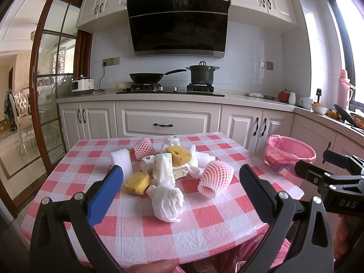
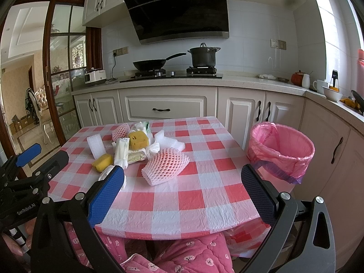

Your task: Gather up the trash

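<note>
Bare checked counter (image 2: pixel 182 195) lies open along the near edge and right side. The trash heap (image 1: pixel 163 168) crowds the middle. A net sleeve (image 2: pixel 166 166) lies between heap and lined bin (image 2: pixel 282 150).

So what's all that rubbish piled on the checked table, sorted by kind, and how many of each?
Counting what is clearly separable (the middle of the pile is tangled):
Pink foam fruit nets: 2
Yellow sponges: 2
White foam blocks: 1
Knotted white plastic bags: 1
Wet wipe packs: 1
Total: 7, plus several crumpled white wrappers I cannot count apart.
</note>
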The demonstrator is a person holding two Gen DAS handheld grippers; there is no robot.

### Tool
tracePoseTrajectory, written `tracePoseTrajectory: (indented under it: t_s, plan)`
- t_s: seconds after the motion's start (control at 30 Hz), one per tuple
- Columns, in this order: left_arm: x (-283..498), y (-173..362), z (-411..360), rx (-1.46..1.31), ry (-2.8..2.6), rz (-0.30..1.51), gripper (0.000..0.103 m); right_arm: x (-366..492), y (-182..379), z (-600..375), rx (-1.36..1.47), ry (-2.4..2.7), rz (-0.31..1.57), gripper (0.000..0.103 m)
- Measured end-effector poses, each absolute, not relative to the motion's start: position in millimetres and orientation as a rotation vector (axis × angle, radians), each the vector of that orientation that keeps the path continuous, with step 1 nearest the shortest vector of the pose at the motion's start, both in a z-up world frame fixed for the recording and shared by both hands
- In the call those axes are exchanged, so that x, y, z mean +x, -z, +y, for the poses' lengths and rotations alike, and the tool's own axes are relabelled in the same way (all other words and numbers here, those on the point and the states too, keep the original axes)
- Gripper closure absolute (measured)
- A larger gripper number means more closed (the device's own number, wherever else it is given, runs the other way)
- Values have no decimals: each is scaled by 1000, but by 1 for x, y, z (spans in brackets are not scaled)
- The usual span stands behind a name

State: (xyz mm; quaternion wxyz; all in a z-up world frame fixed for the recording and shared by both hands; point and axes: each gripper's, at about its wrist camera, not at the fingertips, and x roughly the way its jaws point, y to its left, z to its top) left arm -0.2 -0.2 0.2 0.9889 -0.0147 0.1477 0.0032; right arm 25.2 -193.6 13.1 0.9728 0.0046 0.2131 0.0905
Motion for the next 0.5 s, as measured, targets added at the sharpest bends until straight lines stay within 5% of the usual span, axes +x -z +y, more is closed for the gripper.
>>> tracePoseTrajectory:
  t_s: [0.5]
  plan:
    - [0,0,0,-28,-6,297,4,25,-12,-194,10,-184,429,7]
